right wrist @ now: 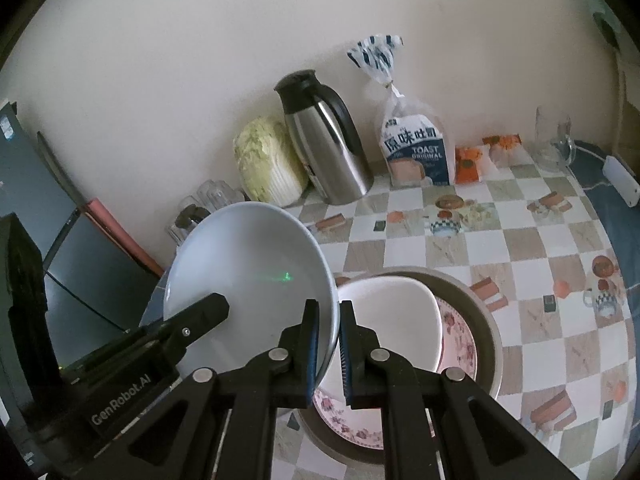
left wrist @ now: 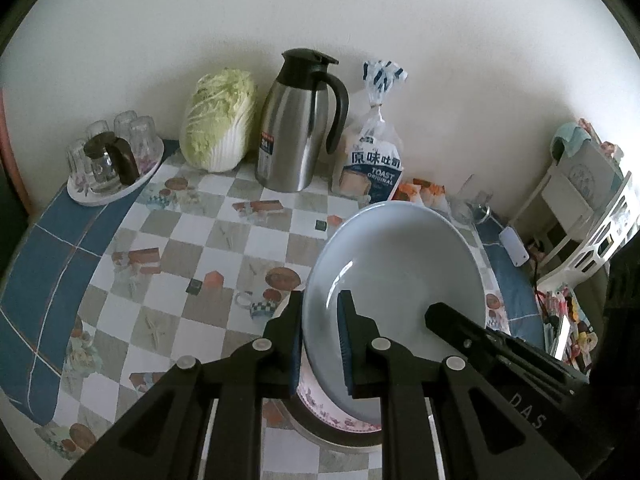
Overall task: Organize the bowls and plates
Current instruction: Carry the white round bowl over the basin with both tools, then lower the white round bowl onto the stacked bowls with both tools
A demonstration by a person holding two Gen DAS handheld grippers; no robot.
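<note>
Together, left claw (left wrist: 320, 336) and right claw (right wrist: 329, 344) each clamp the pale blue plate's (left wrist: 396, 264) opposite rims above the floral plate (right wrist: 456, 340).

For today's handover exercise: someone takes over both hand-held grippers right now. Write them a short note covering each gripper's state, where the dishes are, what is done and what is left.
Left gripper: shut on the near-left rim of the pale blue plate.
Right gripper: shut on the opposite rim of the same plate, so both carry it, tilted, above the table.
Below it sits a metal basin holding a floral plate and a white dish, leaning unevenly.
Done: the blue plate is lifted.
Left: set it down somewhere, then sort the basin's dishes. Keep both grips closed until it rests.
</note>
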